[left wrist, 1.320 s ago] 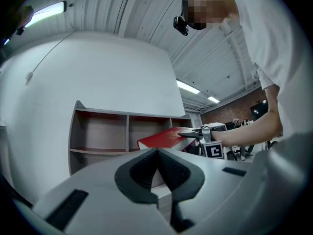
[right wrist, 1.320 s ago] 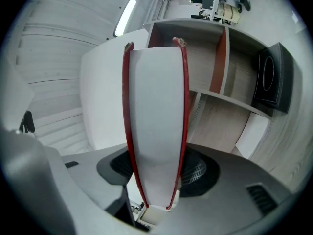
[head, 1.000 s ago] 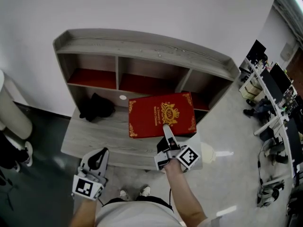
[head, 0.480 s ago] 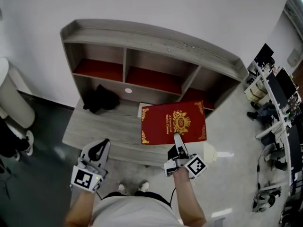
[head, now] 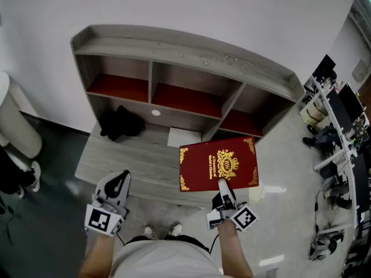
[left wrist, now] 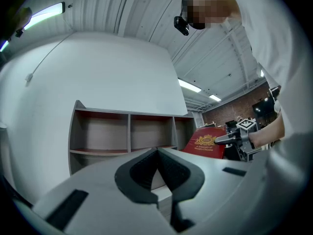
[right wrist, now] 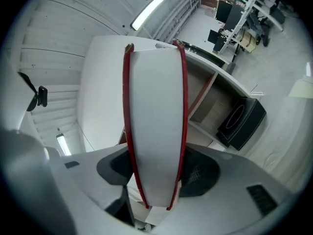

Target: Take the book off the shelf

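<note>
Right gripper point(head: 224, 189) clamps red book point(head: 219, 164) above grey desk point(head: 124, 155); left gripper point(head: 117, 185) closed, empty; 3-bay shelf point(head: 185, 48) behind.

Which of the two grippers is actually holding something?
The right gripper: its fingers clamp the red book by its page edge, clear of the shelf. The left gripper is empty, its fingers closed on nothing.
</note>
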`<state>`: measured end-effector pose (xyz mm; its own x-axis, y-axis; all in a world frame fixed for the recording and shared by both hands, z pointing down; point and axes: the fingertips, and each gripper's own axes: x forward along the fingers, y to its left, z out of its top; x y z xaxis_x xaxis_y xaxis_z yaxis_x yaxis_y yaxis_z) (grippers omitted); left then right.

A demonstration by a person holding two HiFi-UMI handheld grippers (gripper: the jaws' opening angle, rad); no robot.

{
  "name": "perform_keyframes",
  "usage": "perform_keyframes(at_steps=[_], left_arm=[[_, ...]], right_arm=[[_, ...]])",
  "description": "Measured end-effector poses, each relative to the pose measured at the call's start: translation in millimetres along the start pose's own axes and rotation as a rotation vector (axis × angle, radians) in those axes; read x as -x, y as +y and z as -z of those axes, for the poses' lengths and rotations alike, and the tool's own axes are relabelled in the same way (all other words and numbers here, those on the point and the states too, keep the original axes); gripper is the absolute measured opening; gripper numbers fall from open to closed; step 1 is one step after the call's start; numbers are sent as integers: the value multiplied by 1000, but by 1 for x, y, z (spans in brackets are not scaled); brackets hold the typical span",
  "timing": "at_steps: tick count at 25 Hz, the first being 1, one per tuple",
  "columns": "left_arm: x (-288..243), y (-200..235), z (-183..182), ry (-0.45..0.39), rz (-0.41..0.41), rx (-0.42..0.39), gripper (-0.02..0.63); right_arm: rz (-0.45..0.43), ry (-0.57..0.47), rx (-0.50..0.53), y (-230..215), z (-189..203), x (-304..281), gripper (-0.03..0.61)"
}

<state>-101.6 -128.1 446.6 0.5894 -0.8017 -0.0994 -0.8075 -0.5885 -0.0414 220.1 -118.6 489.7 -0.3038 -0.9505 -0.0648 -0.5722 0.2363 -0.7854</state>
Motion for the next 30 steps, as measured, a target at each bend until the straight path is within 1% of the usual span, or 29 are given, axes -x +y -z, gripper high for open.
perform_keyframes(at_steps=[4,6,10,13,20,24,30], left_arm=[[-4,3,-1,2,-9,-2,17],[-6,5,-2,-3,-14,-4,17],[-10,7,-4,-12,-23,-11,17],[-11,9,-5,-12,-34,-15,17],[-8,23,-11,-14,-89,-17,17],[-5,37,-17,-27,-137,-19,17],[-11,45,-16,-20,-148,-49,17]], right_arm=[[54,-1,20,-10,-1,21,256],[61,-11,31,-12,-4,25,256],[52,-12,47,-11,-13,25,256],[45,-28,78,-6,-27,30,256],[31,-59,123,2,-55,37,256],[31,-73,127,2,-64,34,256],[14,-70,136,3,-66,26,256]])
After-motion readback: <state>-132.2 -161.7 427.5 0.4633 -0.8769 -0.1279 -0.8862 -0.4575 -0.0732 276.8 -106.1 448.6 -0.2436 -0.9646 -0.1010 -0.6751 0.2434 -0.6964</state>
